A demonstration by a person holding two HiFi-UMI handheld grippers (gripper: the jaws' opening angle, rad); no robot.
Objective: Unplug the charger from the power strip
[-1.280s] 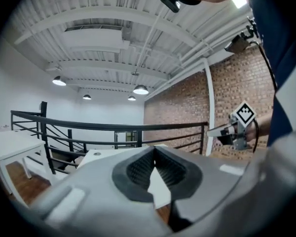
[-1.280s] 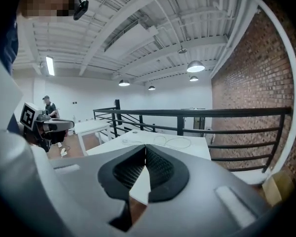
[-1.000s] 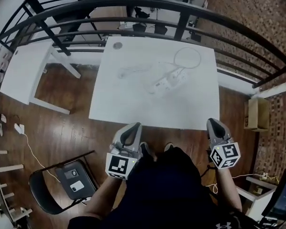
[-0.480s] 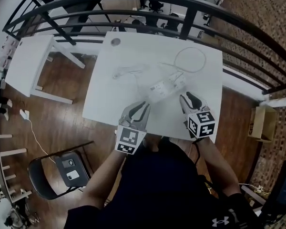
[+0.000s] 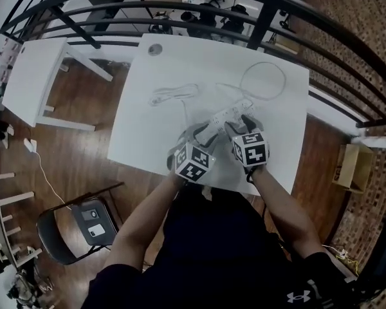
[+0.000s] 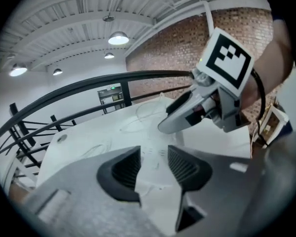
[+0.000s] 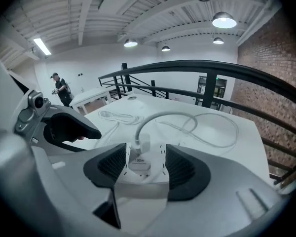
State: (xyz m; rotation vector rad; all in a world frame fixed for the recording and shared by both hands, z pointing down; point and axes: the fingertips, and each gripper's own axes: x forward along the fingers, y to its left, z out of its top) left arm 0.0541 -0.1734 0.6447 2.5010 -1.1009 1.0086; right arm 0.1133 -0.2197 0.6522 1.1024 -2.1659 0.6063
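A white power strip (image 5: pixel 226 113) lies slantwise in the middle of the white table (image 5: pixel 148 127). A white charger (image 7: pixel 138 162) marked 100w is plugged into it, and its white cable (image 7: pixel 187 125) loops away over the table. My right gripper (image 7: pixel 146 157) is just above the strip. Its jaws are opening, with the charger between them and the pads apart from it. My left gripper (image 6: pixel 154 163) is over the strip's near end. Its jaws are opening too, and the pads touch nothing. In the head view the left gripper (image 5: pixel 197 134) and the right gripper (image 5: pixel 239 122) sit side by side.
A second white cable (image 5: pixel 174 95) lies at the table's left, and a small round grey disc (image 5: pixel 155 49) at its far corner. A black railing (image 5: pixel 257 5) runs behind the table. Another white table (image 5: pixel 32 82) and a chair (image 5: pixel 83 227) stand to the left.
Both grippers have moved from beside my body, forward and down over the table, to the power strip. Both sets of jaws have gone from shut to open.
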